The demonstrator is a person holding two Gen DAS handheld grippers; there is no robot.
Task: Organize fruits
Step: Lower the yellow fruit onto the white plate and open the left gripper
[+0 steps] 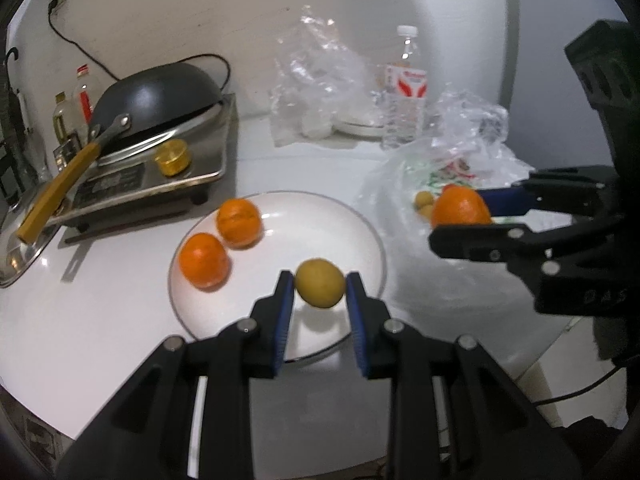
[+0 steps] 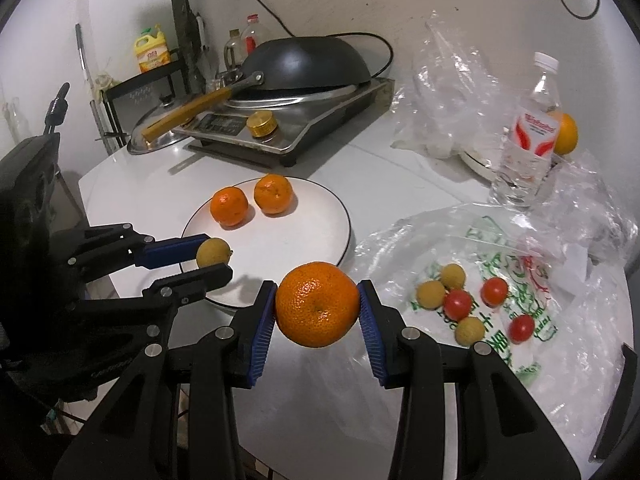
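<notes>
A white plate [image 1: 320, 216] [image 2: 312, 232] holds two oranges [image 1: 204, 260] [image 1: 239, 223] [image 2: 229, 206] [image 2: 273, 193]. My left gripper [image 1: 320, 286] [image 2: 214, 258] is shut on a small yellow-brown fruit [image 1: 320, 283] [image 2: 213, 252] just above the plate's near rim. My right gripper [image 2: 318, 310] [image 1: 464, 220] is shut on an orange [image 2: 318, 304] [image 1: 460, 207], held above the table between the plate and a plastic bag [image 2: 500, 264]. On the bag lie several small yellow fruits [image 2: 431, 294] and red cherry tomatoes [image 2: 457, 304].
An induction cooker with an overturned black wok [image 2: 308, 64] [image 1: 160, 92] stands behind the plate. A water bottle [image 2: 528, 132] [image 1: 405, 92], crumpled clear bags [image 2: 444, 80] and another orange [image 2: 565, 133] sit at the back right. Oil bottles stand at the far left.
</notes>
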